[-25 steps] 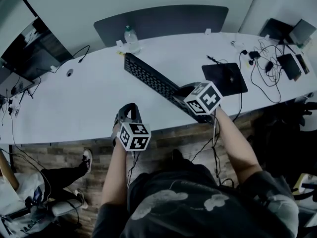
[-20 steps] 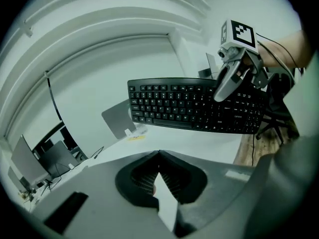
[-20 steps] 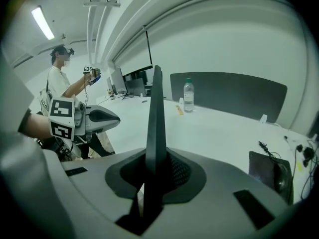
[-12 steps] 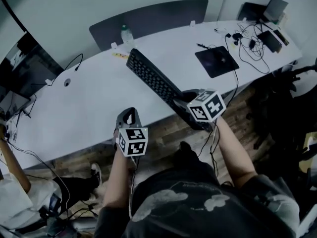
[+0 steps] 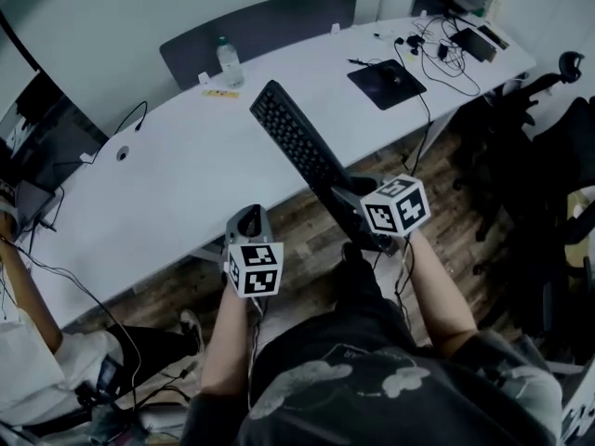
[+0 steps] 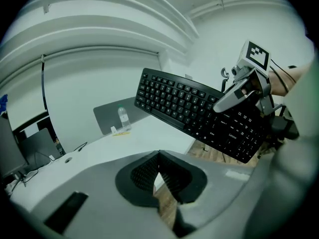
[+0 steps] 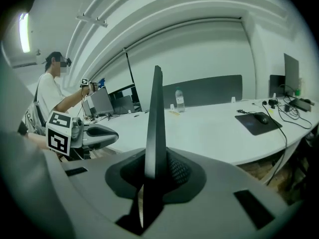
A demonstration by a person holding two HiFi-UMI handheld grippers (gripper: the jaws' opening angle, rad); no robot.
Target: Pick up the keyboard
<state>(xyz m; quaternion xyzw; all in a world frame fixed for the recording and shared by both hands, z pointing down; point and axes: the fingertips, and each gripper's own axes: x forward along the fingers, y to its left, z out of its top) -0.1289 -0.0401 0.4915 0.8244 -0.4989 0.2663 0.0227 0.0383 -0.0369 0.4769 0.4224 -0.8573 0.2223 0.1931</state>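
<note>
Keyboard (image 5: 302, 156) drawn back across table (image 5: 167, 184) edge, right hand-held gripper (image 7: 149, 179) grasping it, left hand-held gripper (image 6: 159, 172) clenched empty

Head view: from above, facing steeply down past torso and forearms onto the long white table (image 5: 139, 193) and the wood floor (image 5: 446, 165); far enough back to take in the table's whole length.

Left claw (image 6: 159, 158) view: riding close behind the closed jaws, facing out along them and a little downward, over the table toward the grey divider (image 6: 107, 116) and water bottle (image 6: 122, 117), with the keyboard (image 6: 184, 106) and right claw (image 6: 227, 99) seen broadside at upper right.

Right claw view: close behind jaws clamped on the keyboard, facing edge-on up it and across the table, left claw at lower left.

Shared by all three: table, grey divider, water bottle, keyboard.
</note>
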